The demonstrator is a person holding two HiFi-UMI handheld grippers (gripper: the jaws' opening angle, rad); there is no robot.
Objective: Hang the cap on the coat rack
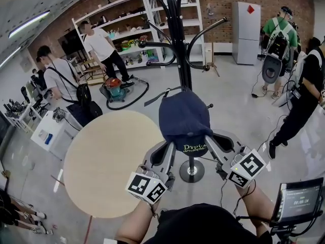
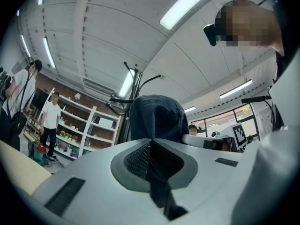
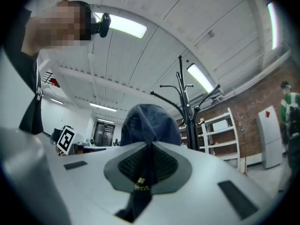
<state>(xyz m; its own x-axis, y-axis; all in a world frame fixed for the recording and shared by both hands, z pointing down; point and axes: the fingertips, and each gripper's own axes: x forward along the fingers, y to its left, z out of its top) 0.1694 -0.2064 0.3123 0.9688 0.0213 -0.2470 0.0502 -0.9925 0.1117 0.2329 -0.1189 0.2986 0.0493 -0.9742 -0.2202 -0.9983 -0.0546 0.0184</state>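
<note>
My left tool [image 1: 167,151] and right tool [image 1: 216,144] each clamp cap [image 1: 184,117] rim. Cap aloft, just before rack [image 1: 179,39]. I raise it level, centre crown over hook [image 1: 217,24], release only once seated.

Your cap [image 1: 184,118] is a dark navy ball cap with yellowish lettering on the low edge. It's up in the air, crown up, with the left gripper [image 1: 166,150] and the right gripper [image 1: 216,145] each clamped on its lower edge. It isn't on a hook yet. The coat rack [image 1: 175,34] right behind it is a black pole with curved hooks, upright on a round base.
</note>
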